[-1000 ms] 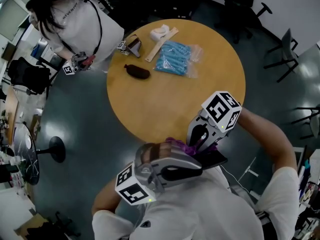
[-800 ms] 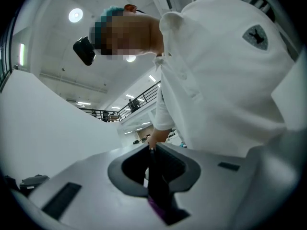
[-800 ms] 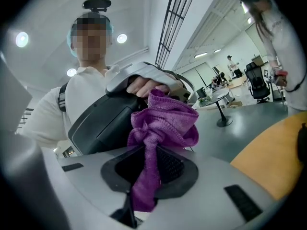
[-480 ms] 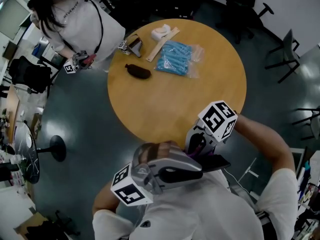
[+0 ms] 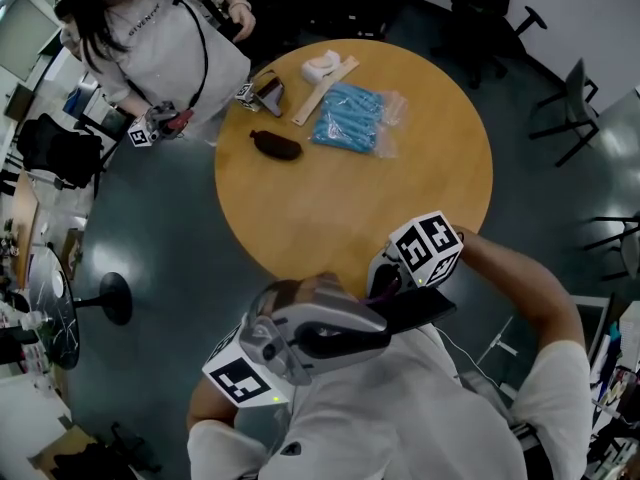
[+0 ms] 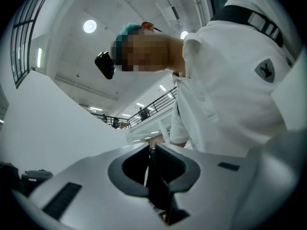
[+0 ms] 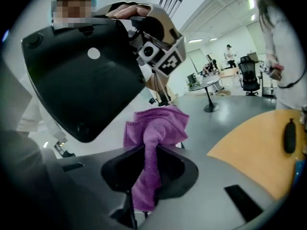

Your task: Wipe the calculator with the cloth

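Observation:
In the head view my left gripper (image 5: 385, 326) is close to my chest, shut on the edge of the black calculator (image 5: 420, 310), which sticks out to the right. The left gripper view shows only the calculator's thin dark edge (image 6: 152, 174) between the closed jaws. My right gripper (image 5: 385, 290) is shut on a purple cloth (image 5: 378, 288) just above the calculator. In the right gripper view the cloth (image 7: 156, 128) bunches out past the jaws, and the calculator's black back (image 7: 81, 75) fills the upper left, very near the cloth. I cannot tell whether they touch.
A round wooden table (image 5: 400, 198) lies ahead with a blue packet (image 5: 350, 116), a dark pouch (image 5: 275, 145), a wooden strip (image 5: 322, 88) and a white lump (image 5: 320, 65). Another person (image 5: 150, 38) stands at its far left edge. Office chairs (image 5: 575, 108) stand to the right.
My right gripper has sunk with the cloth towards the calculator. My left gripper has shifted down and left in the head view, still gripping the calculator.

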`<action>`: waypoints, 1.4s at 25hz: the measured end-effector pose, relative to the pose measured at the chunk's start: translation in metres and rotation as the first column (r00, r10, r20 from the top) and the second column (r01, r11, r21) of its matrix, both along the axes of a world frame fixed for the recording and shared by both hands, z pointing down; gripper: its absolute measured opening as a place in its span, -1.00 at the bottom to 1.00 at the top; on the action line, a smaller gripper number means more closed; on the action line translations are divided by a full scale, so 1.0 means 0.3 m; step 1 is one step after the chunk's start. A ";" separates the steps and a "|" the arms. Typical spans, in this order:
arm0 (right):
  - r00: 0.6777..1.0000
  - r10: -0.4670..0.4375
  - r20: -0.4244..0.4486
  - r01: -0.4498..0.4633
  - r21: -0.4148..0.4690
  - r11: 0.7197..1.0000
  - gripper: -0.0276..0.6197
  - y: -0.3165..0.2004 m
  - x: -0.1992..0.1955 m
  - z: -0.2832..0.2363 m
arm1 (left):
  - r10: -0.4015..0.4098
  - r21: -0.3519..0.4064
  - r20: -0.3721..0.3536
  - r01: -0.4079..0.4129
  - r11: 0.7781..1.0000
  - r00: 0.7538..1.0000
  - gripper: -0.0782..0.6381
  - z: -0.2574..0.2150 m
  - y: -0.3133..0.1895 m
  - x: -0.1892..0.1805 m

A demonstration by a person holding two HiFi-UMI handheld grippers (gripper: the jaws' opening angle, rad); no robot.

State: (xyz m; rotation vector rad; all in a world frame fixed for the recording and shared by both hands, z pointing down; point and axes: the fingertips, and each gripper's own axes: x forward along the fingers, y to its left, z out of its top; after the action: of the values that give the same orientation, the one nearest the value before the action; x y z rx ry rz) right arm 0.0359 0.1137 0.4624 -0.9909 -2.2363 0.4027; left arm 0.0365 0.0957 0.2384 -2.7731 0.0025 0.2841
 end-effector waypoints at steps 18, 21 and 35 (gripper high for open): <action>0.430 0.894 -0.125 -0.776 0.454 0.437 -0.69 -0.657 0.206 0.606 | -0.633 -0.745 0.183 0.526 0.410 0.752 -0.66 1.015 -0.660 -0.248; 0.383 0.910 -0.161 -0.803 0.429 0.414 -0.69 -0.617 0.204 0.668 | -0.594 -0.754 0.315 0.575 0.317 0.740 -0.66 1.276 -0.691 -0.224; 0.241 0.944 -0.224 -0.853 0.415 0.317 -0.69 -0.537 0.245 0.776 | -0.354 -0.806 0.429 0.529 0.265 0.831 -0.66 1.643 -0.669 -0.155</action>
State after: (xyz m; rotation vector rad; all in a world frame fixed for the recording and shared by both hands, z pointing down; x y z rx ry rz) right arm 0.1094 -0.0475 0.6952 0.6677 -2.1018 0.7657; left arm -0.0099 -0.1051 0.7313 -3.6461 1.3029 -0.2077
